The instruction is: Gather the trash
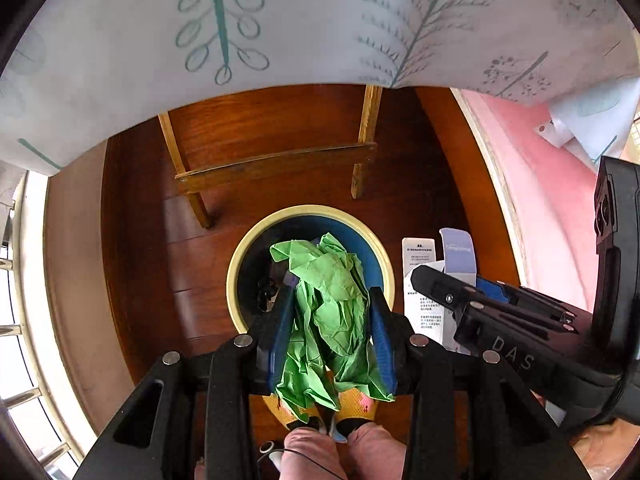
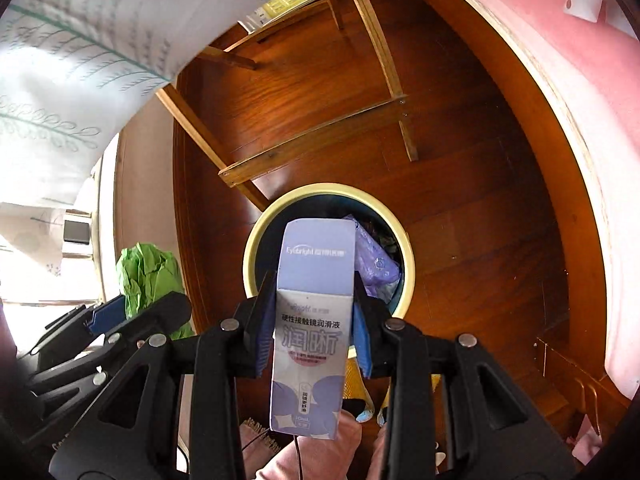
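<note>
The crumpled green paper wad [image 1: 332, 320] is clamped between the blue-padded fingers [image 1: 280, 332] of the left gripper [image 1: 330, 304], held above the round blue bin with a cream rim [image 1: 236, 264]. The lilac printed cardboard carton [image 2: 312, 320], top flap open, is pinched upright in the right gripper [image 2: 314, 300], also over the bin; a white printed leaflet [image 1: 420, 280] shows beside it in the left wrist view. A purple wrapper [image 2: 376, 264] lies inside the bin. The bin stands on a dark wooden floor [image 2: 460, 220], near light wooden table legs [image 1: 276, 164]. A leaf-patterned white tablecloth [image 1: 320, 20] hangs above. Pink-trousered legs [image 1: 340, 456] show below.
</note>
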{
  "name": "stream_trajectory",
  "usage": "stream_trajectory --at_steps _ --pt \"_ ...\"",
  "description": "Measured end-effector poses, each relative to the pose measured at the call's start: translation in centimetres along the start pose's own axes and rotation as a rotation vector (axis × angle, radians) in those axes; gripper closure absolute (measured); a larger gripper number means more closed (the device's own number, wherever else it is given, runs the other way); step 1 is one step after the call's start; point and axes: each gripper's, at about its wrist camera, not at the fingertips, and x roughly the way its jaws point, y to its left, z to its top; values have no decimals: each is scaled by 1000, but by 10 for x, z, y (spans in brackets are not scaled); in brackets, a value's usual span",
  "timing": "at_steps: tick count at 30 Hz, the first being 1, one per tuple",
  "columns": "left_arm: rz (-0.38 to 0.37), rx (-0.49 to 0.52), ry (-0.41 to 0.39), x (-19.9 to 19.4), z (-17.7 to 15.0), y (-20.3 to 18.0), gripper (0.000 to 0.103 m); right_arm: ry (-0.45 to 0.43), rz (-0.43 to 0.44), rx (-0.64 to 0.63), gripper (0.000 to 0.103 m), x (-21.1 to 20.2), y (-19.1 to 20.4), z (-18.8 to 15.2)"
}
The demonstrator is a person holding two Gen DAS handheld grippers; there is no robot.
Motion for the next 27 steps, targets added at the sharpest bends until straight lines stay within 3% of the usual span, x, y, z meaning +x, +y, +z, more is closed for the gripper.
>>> stream_trajectory --at_steps 3,6,8,10,18,27 --pt "5 1 9 12 -2 2 63 6 6 23 73 10 -4 3" --pt "-12 -9 19 19 -5 10 54 26 10 42 72 17 -5 2" --pt "-9 -23 28 23 -6 17 31 43 -3 41 67 22 -6 2" --pt "10 -42 38 27 -7 23 22 57 -9 49 54 27 -6 2" --pt "32 -89 22 20 -9 49 19 65 -27 28 47 30 0 -1" --pt "48 -113 -19 -17 -1 56 19 42 -42 2 41 10 19 3"
